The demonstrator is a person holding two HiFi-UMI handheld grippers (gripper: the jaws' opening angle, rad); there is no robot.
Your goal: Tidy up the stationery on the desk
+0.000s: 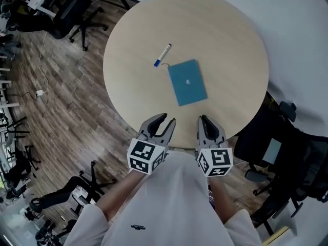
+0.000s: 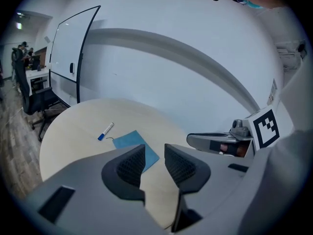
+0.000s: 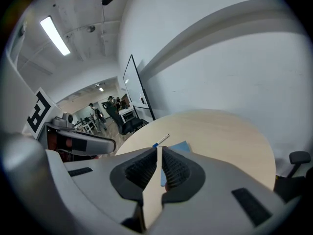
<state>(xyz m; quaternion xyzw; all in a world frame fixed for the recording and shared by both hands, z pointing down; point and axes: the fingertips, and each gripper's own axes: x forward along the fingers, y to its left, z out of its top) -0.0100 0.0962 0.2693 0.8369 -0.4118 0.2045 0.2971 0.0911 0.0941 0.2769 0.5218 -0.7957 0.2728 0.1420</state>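
The left gripper [image 1: 166, 119] hung over the near edge of the round table [image 1: 225, 29], its jaws moderately apart with nothing between them; the right gripper [image 1: 204, 118] sat just beside it, jaws nearly together and empty. Farther in lay a blue notebook [image 1: 187, 82] and, near its far corner, a blue-capped marker [image 1: 162, 55], both well apart from the grippers.

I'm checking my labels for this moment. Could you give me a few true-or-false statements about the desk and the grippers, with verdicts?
1. The pen lies on top of the notebook. False: it lies on the bare round table, beside the notebook.
2. The left gripper has its jaws apart with nothing between them. True.
3. The right gripper holds the pen. False: its jaws are shut on nothing.
4. The notebook is blue and lies closed. True.
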